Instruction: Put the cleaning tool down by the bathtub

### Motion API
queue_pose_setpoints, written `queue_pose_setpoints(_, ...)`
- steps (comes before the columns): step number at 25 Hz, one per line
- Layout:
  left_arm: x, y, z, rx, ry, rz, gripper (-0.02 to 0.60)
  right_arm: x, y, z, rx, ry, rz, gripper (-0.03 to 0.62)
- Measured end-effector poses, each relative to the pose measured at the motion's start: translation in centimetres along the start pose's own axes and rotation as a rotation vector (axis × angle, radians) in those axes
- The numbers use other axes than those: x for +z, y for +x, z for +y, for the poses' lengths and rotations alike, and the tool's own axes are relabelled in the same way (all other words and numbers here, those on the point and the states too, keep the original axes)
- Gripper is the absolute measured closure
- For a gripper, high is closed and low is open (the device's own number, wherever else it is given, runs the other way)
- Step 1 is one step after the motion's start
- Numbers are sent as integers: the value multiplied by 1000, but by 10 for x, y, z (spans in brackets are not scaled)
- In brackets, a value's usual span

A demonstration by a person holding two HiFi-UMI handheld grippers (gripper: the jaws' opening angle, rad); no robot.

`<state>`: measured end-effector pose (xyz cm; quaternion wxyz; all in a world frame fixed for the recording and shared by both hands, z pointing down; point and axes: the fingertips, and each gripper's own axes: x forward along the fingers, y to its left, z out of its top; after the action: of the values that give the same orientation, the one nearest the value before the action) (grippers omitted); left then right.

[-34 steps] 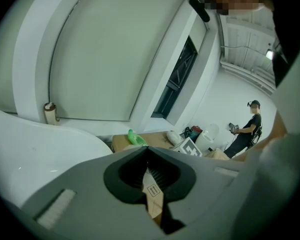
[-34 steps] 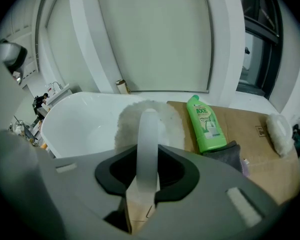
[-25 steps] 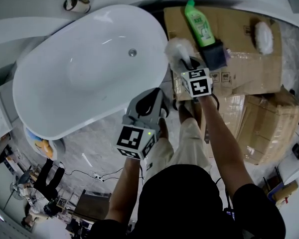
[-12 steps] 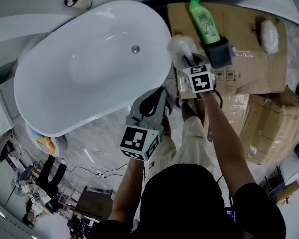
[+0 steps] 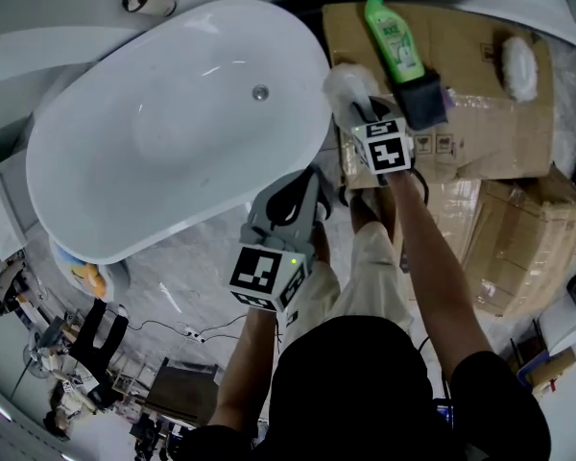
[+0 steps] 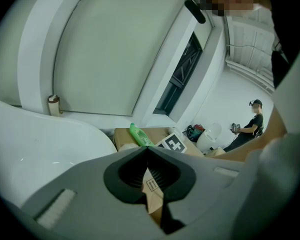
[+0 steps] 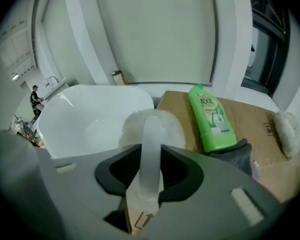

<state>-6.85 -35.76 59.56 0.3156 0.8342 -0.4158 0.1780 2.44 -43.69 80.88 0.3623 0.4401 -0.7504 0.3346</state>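
A white fluffy cleaning brush (image 5: 346,85) with a clear handle (image 7: 151,144) hangs over the cardboard box's left edge, right beside the white bathtub (image 5: 96,243). My right gripper (image 5: 367,115) is shut on the handle, and the brush head (image 7: 152,124) sticks out past the jaws. My left gripper (image 5: 303,186) is lower down, near the tub's right rim, shut with nothing in it. Seen from the left gripper (image 6: 147,149), the jaw tips meet, with the tub (image 6: 35,134) at the left.
On the cardboard box (image 5: 480,128) lie a green detergent bottle (image 5: 394,38), a dark grey cloth (image 5: 422,102) and a white puff (image 5: 520,68). More boxes (image 5: 518,248) stand to the right. A small roll (image 5: 147,2) sits behind the tub. A person (image 6: 250,124) stands far off.
The view has shifted a little. The right gripper still holds the brush at the box's edge, and the left gripper has hardly moved.
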Motion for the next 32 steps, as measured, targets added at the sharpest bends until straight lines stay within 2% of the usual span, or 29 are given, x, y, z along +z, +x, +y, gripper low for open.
queue_pose_setpoints(15,6,-6,0,2,-22,-3,583,9,-12,-2,-3,-29,-7,482)
queue_pose_setpoints(23,21,-27,2,11,-1,-48,583,21,-34,1,-41,-53,-28,482)
queue_pose_setpoints(32,35,-64,9,19,2,-83,583,41,-81,27,-59,-65,-74,482)
